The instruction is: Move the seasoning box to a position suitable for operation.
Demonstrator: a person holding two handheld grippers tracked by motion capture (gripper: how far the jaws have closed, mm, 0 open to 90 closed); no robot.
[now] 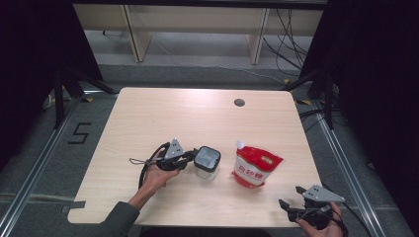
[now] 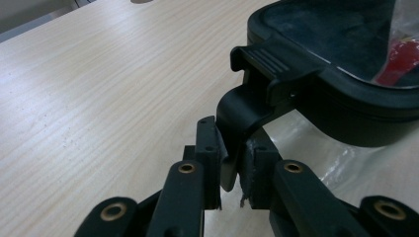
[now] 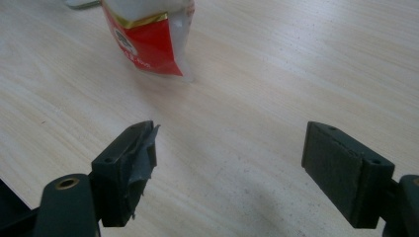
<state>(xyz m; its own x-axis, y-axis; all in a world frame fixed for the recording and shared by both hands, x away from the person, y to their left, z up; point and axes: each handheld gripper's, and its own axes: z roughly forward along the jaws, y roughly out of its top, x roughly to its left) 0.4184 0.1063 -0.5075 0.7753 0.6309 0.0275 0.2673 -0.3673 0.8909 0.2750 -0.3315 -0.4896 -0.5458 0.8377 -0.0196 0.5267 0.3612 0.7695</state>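
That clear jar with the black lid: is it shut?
Shut: the lid sits flat on the jar, though the left tool pinches its latch.

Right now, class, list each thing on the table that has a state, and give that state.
Jar: upright, lid on.
Lid latch: pinched by the left gripper.
Left gripper: shut on the latch.
Right gripper: open, holding nothing.
Pouch: lying flat, spout capped.
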